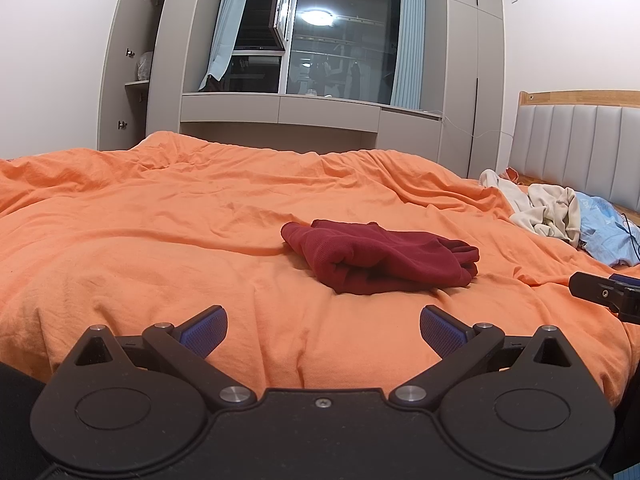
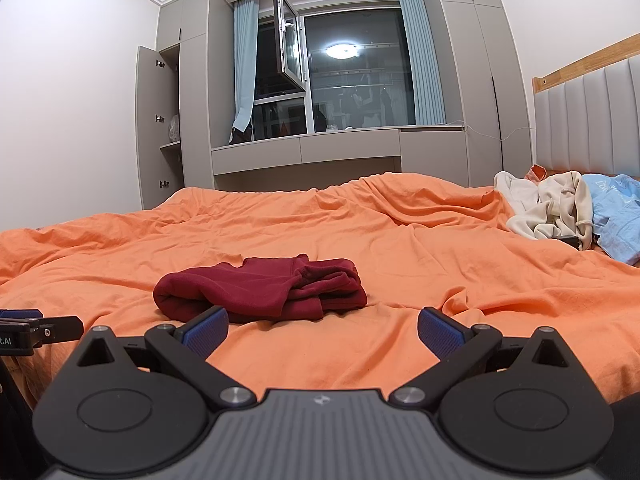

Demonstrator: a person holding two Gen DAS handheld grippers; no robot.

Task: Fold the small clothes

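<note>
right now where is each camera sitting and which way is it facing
Left wrist: sits on the left gripper, low over the orange bedcover, facing the window wall; its own open fingers show, the dark red garment lies ahead, slightly right, and the other gripper's tip pokes in at the right edge.
Right wrist: sits on the right gripper, facing the same way; open fingers show, the garment ahead-left.
Shared: the garment, bedcover, window and the cream and blue clothes pile by the headboard.

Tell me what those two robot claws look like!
Both are black plastic with round discs and silver screws. Each finger ends in a bumpy blue pad. The left gripper has a smooth black top. The right gripper has a ribbed grey top with a tiny logo.
</note>
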